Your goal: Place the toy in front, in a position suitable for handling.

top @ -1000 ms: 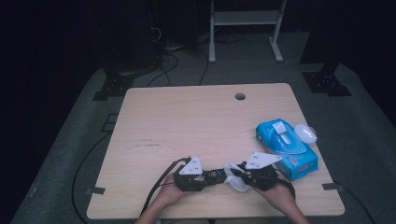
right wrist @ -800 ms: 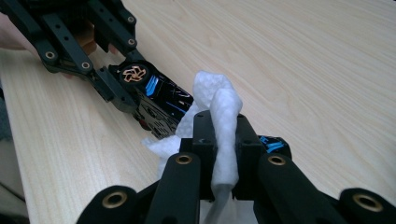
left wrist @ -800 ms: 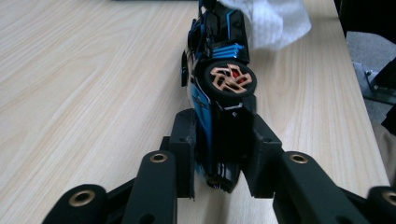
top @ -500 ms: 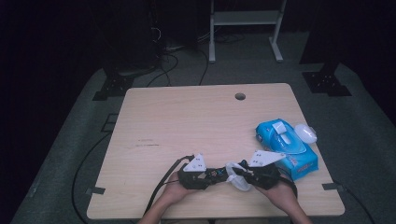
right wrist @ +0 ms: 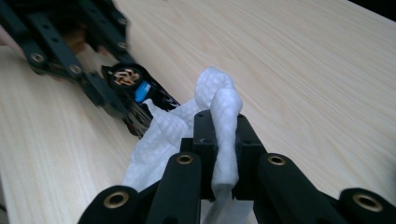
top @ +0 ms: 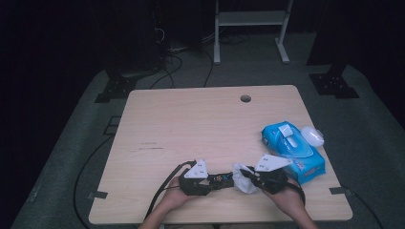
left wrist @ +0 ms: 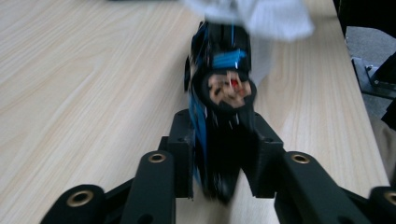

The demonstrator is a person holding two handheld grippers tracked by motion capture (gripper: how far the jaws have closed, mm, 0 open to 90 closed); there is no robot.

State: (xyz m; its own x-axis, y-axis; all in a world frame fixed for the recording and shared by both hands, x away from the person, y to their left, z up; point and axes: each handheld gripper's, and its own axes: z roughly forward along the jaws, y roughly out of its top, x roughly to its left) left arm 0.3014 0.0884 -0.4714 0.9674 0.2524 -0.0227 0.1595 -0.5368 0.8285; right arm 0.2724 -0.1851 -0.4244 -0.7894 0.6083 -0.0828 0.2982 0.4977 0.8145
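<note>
A small black device with blue trim [left wrist: 226, 70] lies lengthwise between the jaws of my left gripper [left wrist: 222, 147], which is shut on it just above the table. In the high view the device [top: 222, 180] sits near the front edge, between the left gripper [top: 214, 181] and the right gripper [top: 252, 180]. My right gripper [right wrist: 224, 134] is shut on a crumpled white wipe [right wrist: 163, 140]. The wipe [top: 242, 180] rests against the device's far end [right wrist: 135, 91]. The same wipe [left wrist: 261, 16] shows blurred at the top of the left gripper view.
A blue pack of wet wipes [top: 292, 147] lies at the table's right edge, close to the right hand, with a small white oval object [top: 313, 136] beside it. A cable hole [top: 245, 98] sits near the far edge. The left gripper's cable [top: 165, 188] trails off the front.
Both grippers stay near the front edge, still facing each other. The wipe remains pressed against the black device, with only slight shifts of the hands.
</note>
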